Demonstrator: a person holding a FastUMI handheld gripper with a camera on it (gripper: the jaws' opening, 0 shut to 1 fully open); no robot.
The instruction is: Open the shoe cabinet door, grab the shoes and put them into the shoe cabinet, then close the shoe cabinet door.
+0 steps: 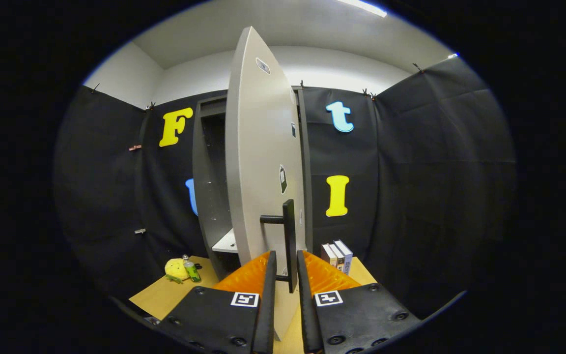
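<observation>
The fingers [286,265] sit close on both sides of the handle [289,236] (a tall upright bar), gripping it on the half-open door [258,162].

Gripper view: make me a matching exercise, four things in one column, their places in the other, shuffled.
Things:
1. black bar handle
2. yellow plush toy
3. upright books
4. grey cabinet door

Places:
A. on the wooden tabletop, right of the cabinet
B. between the gripper fingers, which flank it
C. swung open, edge toward the camera
D. on the tabletop, left of the cabinet, beside a green bottle

Pairs: 1-B, 2-D, 3-A, 4-C
</observation>
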